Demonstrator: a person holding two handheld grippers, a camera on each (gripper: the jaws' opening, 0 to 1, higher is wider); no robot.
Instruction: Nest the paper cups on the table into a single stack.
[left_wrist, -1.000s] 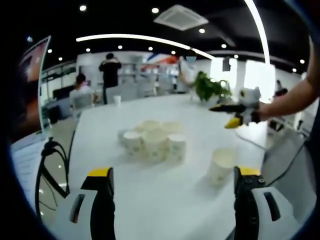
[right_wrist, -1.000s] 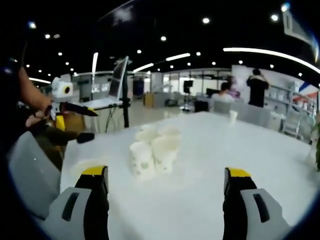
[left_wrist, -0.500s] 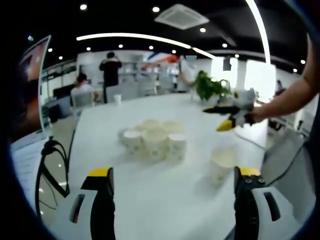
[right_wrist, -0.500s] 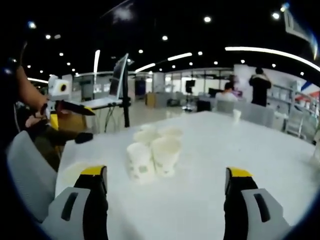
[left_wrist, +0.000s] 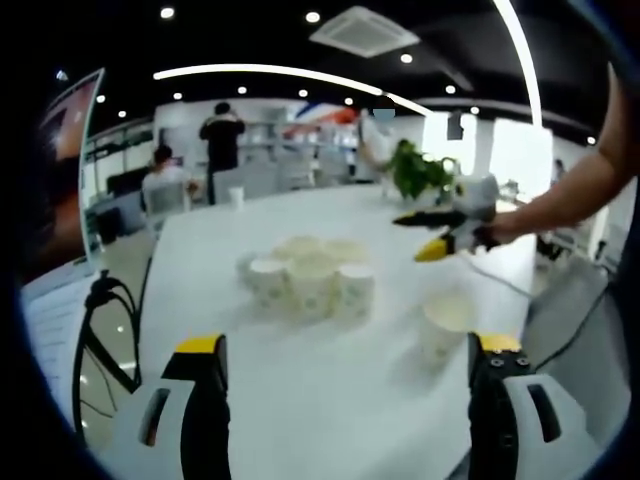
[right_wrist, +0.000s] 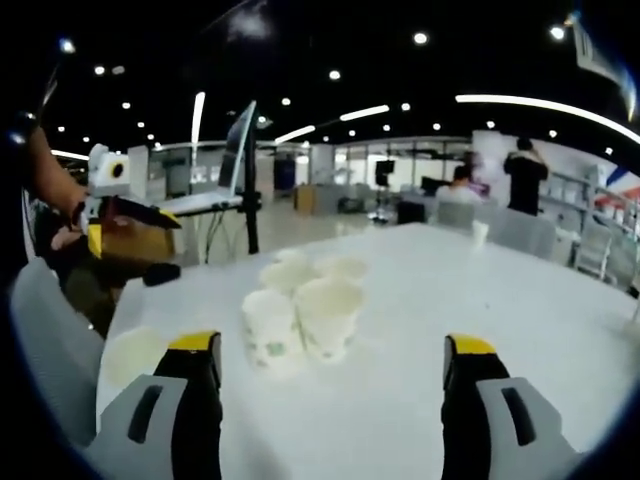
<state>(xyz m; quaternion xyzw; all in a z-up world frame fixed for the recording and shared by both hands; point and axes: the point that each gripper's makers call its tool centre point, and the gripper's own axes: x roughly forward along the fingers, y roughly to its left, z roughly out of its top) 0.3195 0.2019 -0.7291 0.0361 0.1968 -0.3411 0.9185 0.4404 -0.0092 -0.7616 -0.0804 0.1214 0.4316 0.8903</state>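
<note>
A cluster of several white patterned paper cups (left_wrist: 305, 280) stands upright and close together mid-table. One more paper cup (left_wrist: 445, 325) stands apart, nearer the table's edge. My left gripper (left_wrist: 348, 345) is open and empty, short of the cluster. My right gripper (left_wrist: 440, 235) hovers in the air beyond the lone cup, jaws apart. In the right gripper view the cluster (right_wrist: 300, 312) sits just ahead of my open right gripper (right_wrist: 332, 345), the lone cup (right_wrist: 130, 355) is at the left, and the left gripper (right_wrist: 120, 215) hangs above it.
The white table (left_wrist: 300, 400) is long. A small cup (left_wrist: 235, 198) stands at its far end and a green plant (left_wrist: 420, 172) at one side. A screen on a stand (right_wrist: 235, 160), a grey chair (right_wrist: 45, 330) and cables (left_wrist: 100, 320) flank the table. People stand and sit far back.
The right gripper has moved closer to the cup cluster, which looks larger and nearer in its view. The left gripper has held still. No cup has shifted.
</note>
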